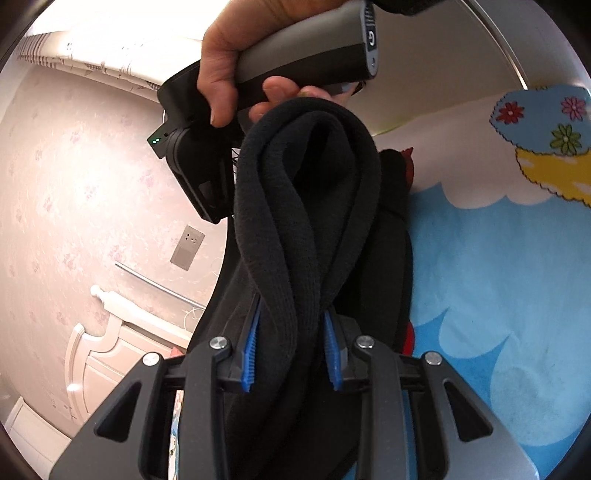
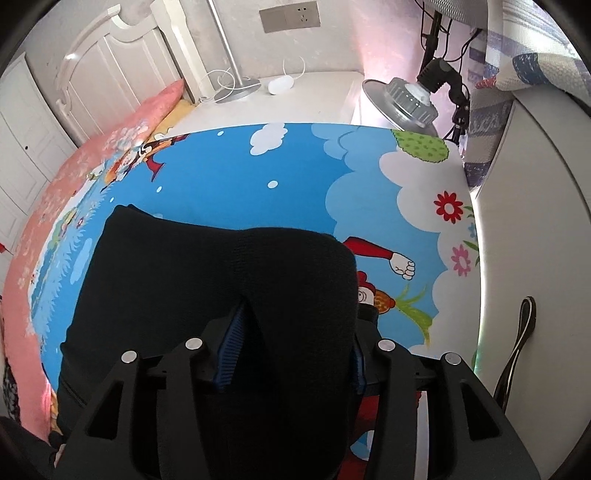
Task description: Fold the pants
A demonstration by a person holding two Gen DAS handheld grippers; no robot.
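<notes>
The black pants [image 1: 306, 206] are bunched and clamped in the left gripper [image 1: 291, 350] and right gripper [image 2: 291, 354], so nothing's really folded yet.

Cartoon bedsheet [image 2: 236, 177]; pink pillow [image 2: 147, 114]; wall socket [image 2: 290, 16]; lamp [image 2: 402, 101].

Both views bulge like a fishbowl, with straight lines bent near the rim and black corners outside the round picture. In the left wrist view strong daylight pours in above the wall socket [image 1: 187, 247], washing the curtain [image 1: 92, 48] to blank white and paling the pink wall around the socket. The black pants [image 1: 306, 206] stay sharp enough to show their knit, though the folds sink into dark. The right wrist view is evenly bright; the blue cartoon sheet [image 2: 229, 177] is crisp, the pants [image 2: 207, 280] upon it nearly featureless black, and a pinkish glare tints the wall beside the lamp [image 2: 402, 101].
</notes>
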